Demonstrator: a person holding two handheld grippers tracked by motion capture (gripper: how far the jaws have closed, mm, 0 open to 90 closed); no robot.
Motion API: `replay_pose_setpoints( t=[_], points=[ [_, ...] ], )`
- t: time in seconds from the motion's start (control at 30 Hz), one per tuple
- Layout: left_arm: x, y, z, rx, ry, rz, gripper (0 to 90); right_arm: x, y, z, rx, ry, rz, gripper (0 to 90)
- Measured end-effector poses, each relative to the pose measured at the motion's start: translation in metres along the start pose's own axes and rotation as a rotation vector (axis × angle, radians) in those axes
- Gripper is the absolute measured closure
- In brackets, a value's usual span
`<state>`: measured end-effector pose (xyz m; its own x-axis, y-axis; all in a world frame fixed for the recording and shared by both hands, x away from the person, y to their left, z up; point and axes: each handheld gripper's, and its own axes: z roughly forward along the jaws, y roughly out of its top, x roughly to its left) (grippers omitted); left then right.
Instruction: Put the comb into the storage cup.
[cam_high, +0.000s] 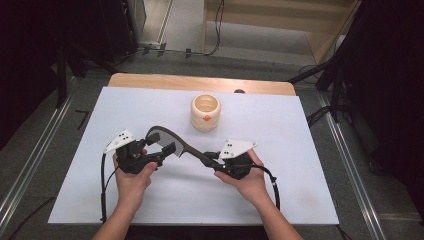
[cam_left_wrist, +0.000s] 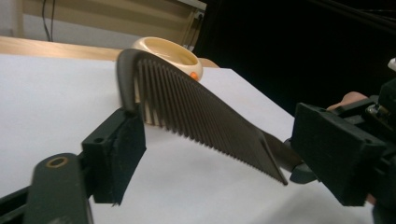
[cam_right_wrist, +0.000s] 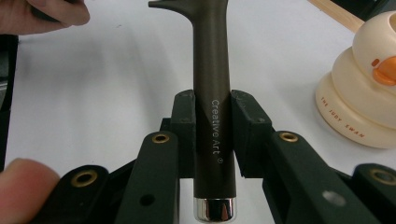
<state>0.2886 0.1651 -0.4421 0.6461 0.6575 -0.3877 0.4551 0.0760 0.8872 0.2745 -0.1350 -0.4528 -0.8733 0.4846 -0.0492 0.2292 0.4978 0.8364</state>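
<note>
The dark brown plastic comb (cam_high: 172, 141) spans the two hands above the white table sheet (cam_high: 300, 150), long axis left to right. The right gripper (cam_right_wrist: 212, 133) pinches its handle; the left gripper (cam_high: 161, 150), jaws spread, straddles the toothed end, nearest it.

The high view looks down on the table (cam_high: 300, 200); both gripper views sit close (sharing the comb (cam_left_wrist: 196, 112)).
</note>
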Motion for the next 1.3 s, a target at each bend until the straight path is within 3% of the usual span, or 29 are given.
replay_pose_setpoints(
  t=[0.27, 0.4, 0.57, 0.77, 1.07, 1.13, 1.27, 1.3],
  points=[
    [-0.003, 0.002, 0.003, -0.050, 0.003, -0.055, 38.1, 0.003, -0.005, 0.000, -0.017, -0.008, 0.004, 70.7],
    [-0.002, 0.002, 0.006, -0.037, 0.029, -0.090, 46.8, 0.005, -0.006, 0.001, -0.028, -0.006, -0.003, 70.7],
    [0.001, 0.001, 0.005, -0.044, 0.015, -0.113, 55.3, 0.007, -0.007, 0.003, -0.029, -0.021, 0.004, 70.7],
    [0.004, 0.000, 0.007, -0.029, -0.030, -0.150, 65.2, 0.008, -0.009, 0.004, -0.042, -0.027, 0.007, 70.7],
    [0.007, 0.001, 0.006, -0.030, -0.064, -0.195, 73.0, 0.012, -0.011, 0.006, -0.075, -0.046, -0.003, 70.6],
    [0.007, 0.001, 0.005, -0.037, -0.087, -0.201, 74.8, 0.012, -0.012, 0.007, -0.078, -0.044, -0.004, 70.5],
    [0.010, 0.001, 0.005, -0.068, -0.193, -0.249, 81.9, 0.014, -0.013, 0.012, -0.086, -0.052, -0.005, 69.9],
    [0.009, 0.002, 0.005, -0.073, -0.191, -0.247, 85.6, 0.014, -0.013, 0.013, -0.084, -0.061, 0.001, 67.2]
  ],
)
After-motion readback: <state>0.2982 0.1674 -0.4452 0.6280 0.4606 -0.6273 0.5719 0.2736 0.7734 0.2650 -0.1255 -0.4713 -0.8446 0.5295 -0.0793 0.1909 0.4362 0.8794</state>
